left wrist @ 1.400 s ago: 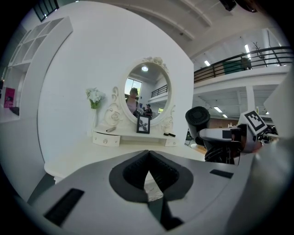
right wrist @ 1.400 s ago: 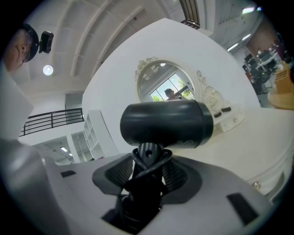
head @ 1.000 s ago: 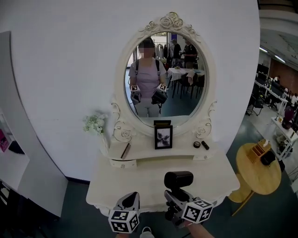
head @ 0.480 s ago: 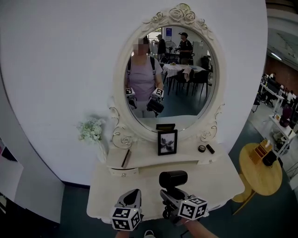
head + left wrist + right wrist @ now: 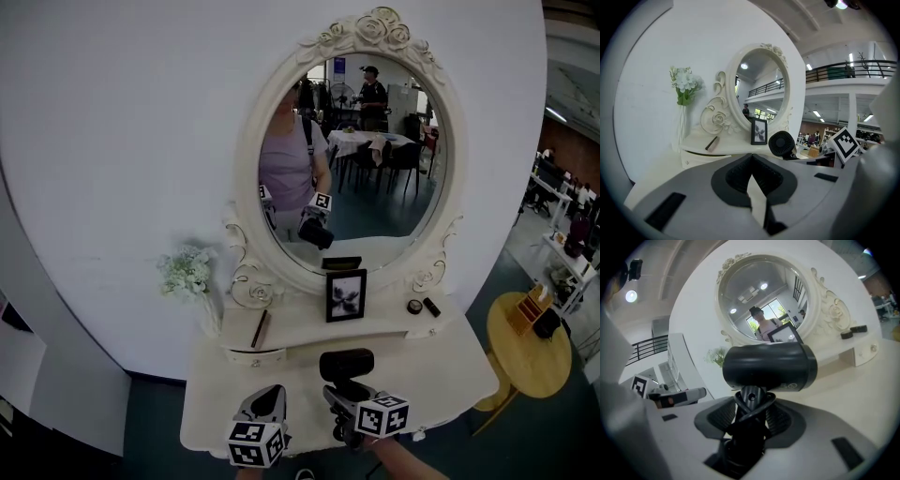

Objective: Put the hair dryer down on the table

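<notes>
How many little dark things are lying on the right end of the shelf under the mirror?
2: a small round item nearer the picture frame, and a short stick just right of it. Nothing there looks hidden.

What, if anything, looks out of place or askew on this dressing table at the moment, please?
Nothing stands out. The picture frame and flowers stand upright on the shelf, with nothing spilled or visibly broken. The hair dryer is off the table only because the right gripper holds it by the handle, cord wound around it.
</notes>
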The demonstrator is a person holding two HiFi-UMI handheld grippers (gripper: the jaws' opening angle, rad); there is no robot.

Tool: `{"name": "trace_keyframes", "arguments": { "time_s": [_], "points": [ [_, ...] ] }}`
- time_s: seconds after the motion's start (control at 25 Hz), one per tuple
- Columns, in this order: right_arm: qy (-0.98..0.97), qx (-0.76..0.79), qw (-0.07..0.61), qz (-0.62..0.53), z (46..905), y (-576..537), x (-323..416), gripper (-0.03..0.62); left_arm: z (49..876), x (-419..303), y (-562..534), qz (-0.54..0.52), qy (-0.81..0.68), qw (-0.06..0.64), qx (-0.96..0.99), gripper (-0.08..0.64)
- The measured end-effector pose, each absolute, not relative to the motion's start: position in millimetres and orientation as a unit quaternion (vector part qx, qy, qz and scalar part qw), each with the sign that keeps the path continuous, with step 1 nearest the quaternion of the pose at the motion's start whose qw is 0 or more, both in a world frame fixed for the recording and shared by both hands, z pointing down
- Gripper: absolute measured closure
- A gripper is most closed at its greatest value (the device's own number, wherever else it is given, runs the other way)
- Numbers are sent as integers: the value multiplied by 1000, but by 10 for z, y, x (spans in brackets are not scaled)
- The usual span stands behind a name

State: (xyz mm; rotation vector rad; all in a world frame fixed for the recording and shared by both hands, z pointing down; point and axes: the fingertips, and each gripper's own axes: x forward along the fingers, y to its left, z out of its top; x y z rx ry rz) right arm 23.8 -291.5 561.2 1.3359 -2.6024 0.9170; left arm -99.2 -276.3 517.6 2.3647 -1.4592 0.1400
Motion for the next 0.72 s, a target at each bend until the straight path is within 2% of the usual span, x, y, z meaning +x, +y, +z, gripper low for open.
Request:
{"name": "trace_keyframes", "arguments": {
  "time_s": [0.72],
  "points": [
    [-835,431,132,316,6142,-3121,70,396,5226,-1244,-2906,52,-534,183,824,560]
  ]
}}
